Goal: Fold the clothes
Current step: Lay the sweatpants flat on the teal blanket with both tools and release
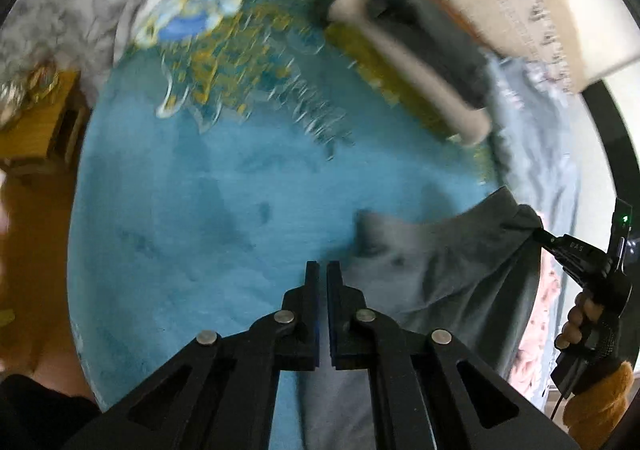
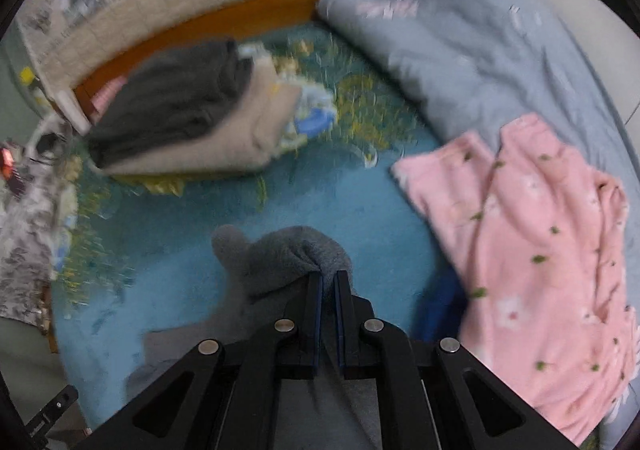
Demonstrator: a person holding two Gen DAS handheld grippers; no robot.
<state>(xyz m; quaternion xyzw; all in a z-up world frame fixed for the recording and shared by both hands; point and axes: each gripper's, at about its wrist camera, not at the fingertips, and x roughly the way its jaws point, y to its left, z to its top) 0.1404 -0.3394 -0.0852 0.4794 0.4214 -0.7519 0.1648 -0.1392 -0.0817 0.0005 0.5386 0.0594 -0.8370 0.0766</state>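
Observation:
A grey garment (image 1: 440,270) hangs over a blue bedspread (image 1: 200,230). My left gripper (image 1: 323,270) is shut, and grey cloth runs down between its fingers below the tips. My right gripper (image 2: 328,278) is shut on a bunched edge of the same grey garment (image 2: 280,258); it also shows at the right of the left wrist view (image 1: 540,236), pinching the garment's far corner. The cloth is stretched between the two grippers.
A folded stack, dark grey on beige (image 2: 192,118), lies at the back on the patterned part of the bedspread. A pink flowered garment (image 2: 532,250) and a light blue quilt (image 2: 480,50) lie at the right. A wooden nightstand (image 1: 36,130) stands left of the bed.

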